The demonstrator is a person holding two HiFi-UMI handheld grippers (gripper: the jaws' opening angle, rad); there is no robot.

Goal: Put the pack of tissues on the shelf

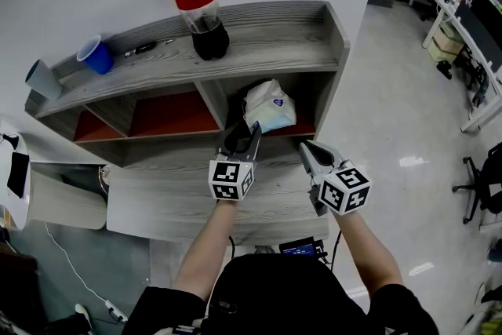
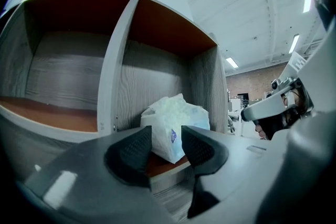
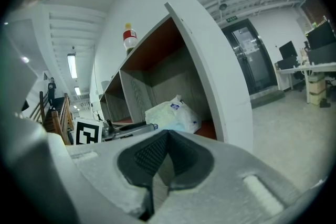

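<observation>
A: Tissues first: where is the pack of tissues (image 1: 269, 107)?
B: Lower right compartment of the shelf (image 1: 267, 35), on its red board (image 1: 169, 115).
A: Left claw (image 2: 167, 147)?
B: Wide, the pack showing between its jaws, unsqueezed; only its own view shows that.
A: Right claw (image 3: 167, 157)?
B: Closed tight, empty, just right of the left one.

One shelf (image 1: 314, 51), one pack of tissues (image 1: 269, 107), one bottle (image 1: 200, 0), two cups (image 1: 98, 55) (image 1: 43, 80), one pen (image 1: 145, 49), two tools (image 1: 245, 132) (image 1: 306, 147).
</observation>
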